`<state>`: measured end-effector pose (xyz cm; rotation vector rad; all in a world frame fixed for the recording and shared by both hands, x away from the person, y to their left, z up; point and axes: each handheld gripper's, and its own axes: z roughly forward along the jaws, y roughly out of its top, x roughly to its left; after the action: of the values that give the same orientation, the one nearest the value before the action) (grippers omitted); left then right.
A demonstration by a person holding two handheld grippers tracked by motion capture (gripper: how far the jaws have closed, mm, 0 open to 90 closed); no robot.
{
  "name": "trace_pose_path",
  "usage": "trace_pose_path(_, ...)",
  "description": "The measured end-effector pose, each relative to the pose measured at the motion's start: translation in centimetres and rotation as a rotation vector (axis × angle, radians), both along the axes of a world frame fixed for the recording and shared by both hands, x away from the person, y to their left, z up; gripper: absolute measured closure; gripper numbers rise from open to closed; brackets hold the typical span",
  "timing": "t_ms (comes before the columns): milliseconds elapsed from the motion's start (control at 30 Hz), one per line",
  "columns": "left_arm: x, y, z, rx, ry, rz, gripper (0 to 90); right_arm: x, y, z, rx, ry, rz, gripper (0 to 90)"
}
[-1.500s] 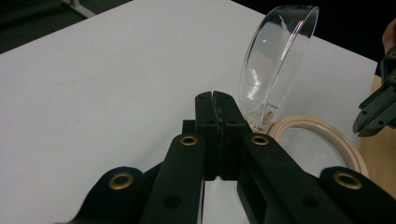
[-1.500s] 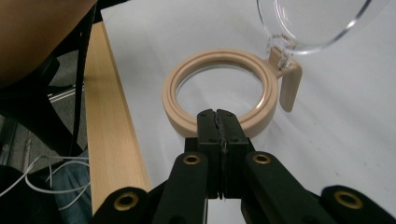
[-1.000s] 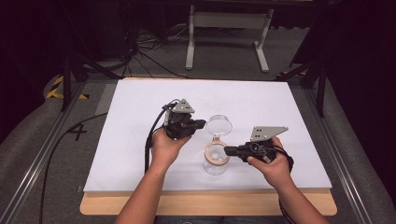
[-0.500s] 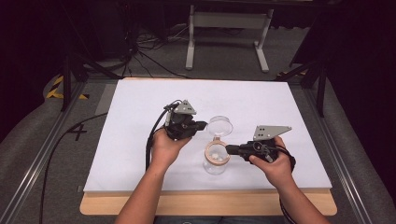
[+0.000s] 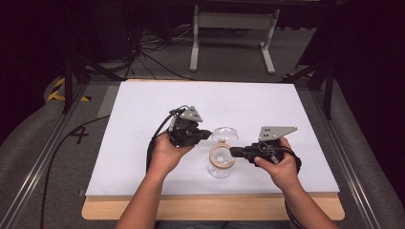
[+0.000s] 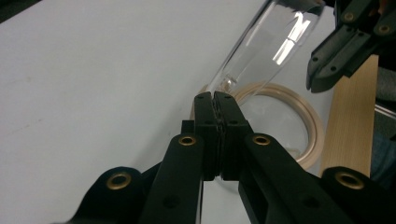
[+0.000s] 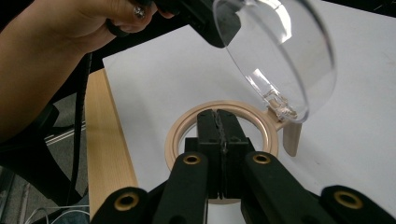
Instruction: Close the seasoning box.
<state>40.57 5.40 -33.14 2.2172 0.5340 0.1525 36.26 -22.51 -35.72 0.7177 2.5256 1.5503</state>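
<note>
A clear jar [image 5: 220,169] with a beige rim ring [image 5: 212,157] stands on the white sheet, with small pale bits inside it. Its clear dome lid [image 5: 224,133] is tipped up and open on its hinge. My left gripper [image 5: 208,133] is shut, its tips [image 6: 215,97] by the foot of the lid [image 6: 275,42] near the hinge, level with the ring [image 6: 312,130]. My right gripper [image 5: 232,151] is shut too, its tips [image 7: 218,113] lying over the near side of the ring [image 7: 184,126] under the raised lid [image 7: 280,56]. Nothing shows between either pair of pads.
The white sheet [image 5: 143,143] covers a wooden board [image 5: 215,210] whose front edge lies near the person. A metal stand [image 5: 229,28] and cables sit on the floor behind the table. Rails run along both sides.
The left gripper has edged slightly toward the jar. The lid stays tipped open and the right gripper holds still.
</note>
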Motion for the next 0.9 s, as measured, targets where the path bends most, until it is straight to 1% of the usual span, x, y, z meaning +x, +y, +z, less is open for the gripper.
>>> trace_pose_path(67, -0.1, 0.0, 0.0, 0.017, 0.007, -0.006, 87.9, 0.1, 0.0, 0.0, 0.004, 0.002, 0.000, 90.0)
trace_pose_path(133, -0.2, 0.1, 0.0, 0.023, 0.005, -0.009, 87.8, 0.1, 0.0, 0.1, 0.006, 0.001, 0.003, 90.0)
trace_pose_path(167, -0.2, 0.2, 0.1, 0.019, 0.011, -0.007, 87.8, 0.1, 0.0, 0.1, 0.006, 0.001, 0.003, 90.0)
trace_pose_path(200, -0.2, 0.3, 0.1, 0.017, 0.008, -0.003, 87.8, 0.1, 0.0, 0.1, 0.004, 0.003, 0.004, 90.0)
trace_pose_path(300, -0.3, 0.6, 0.3, 0.027, 0.006, -0.002, 87.6, 0.0, -0.1, 0.0, 0.003, 0.006, 0.004, 90.0)
trace_pose_path(367, -0.4, 0.7, 0.5, 0.019, 0.012, 0.002, 87.6, 0.0, -0.2, 0.1, 0.001, 0.010, 0.007, 90.0)
trace_pose_path(467, -0.5, 1.1, 0.7, 0.033, 0.008, 0.003, 87.3, -0.1, -0.2, 0.1, -0.006, 0.015, 0.012, 90.0)
trace_pose_path(533, -0.5, 1.3, 0.8, 0.053, 0.016, -0.002, 86.7, -0.1, -0.2, 0.1, -0.017, 0.024, 0.023, 90.0)
trace_pose_path(567, -0.5, 1.4, 0.8, 0.055, 0.018, 0.004, 86.3, -0.2, -0.2, 0.0, -0.021, 0.030, 0.027, 90.0)
trace_pose_path(600, -0.5, 1.5, 0.9, 0.071, 0.024, 0.001, 86.2, -0.2, -0.2, 0.0, -0.029, 0.033, 0.032, 90.0)
trace_pose_path(700, -0.5, 1.8, 0.9, 0.069, 0.037, 0.009, 85.9, -0.2, -0.1, -0.1, -0.046, 0.044, 0.040, 90.0)
trace_pose_path(733, -0.5, 1.8, 0.9, 0.070, 0.035, 0.006, 85.9, -0.3, 0.0, -0.1, -0.058, 0.050, 0.043, 90.0)
trace_pose_path(800, -0.5, 1.9, 1.0, 0.077, 0.038, 0.004, 85.6, -0.4, 0.1, -0.1, -0.074, 0.055, 0.047, 90.0)
trace_pose_path(833, -0.5, 1.9, 0.9, 0.077, 0.040, 0.003, 85.5, -0.5, 0.1, -0.1, -0.086, 0.062, 0.052, 90.0)
trace_pose_path(867, -0.5, 1.9, 0.9, 0.089, 0.043, -0.002, 85.5, -0.5, 0.2, -0.1, -0.090, 0.066, 0.052, 90.0)
trace_pose_path(900, -0.5, 1.9, 0.9, 0.088, 0.048, 0.002, 85.5, -0.5, 0.2, -0.2, -0.099, 0.078, 0.052, 90.0)
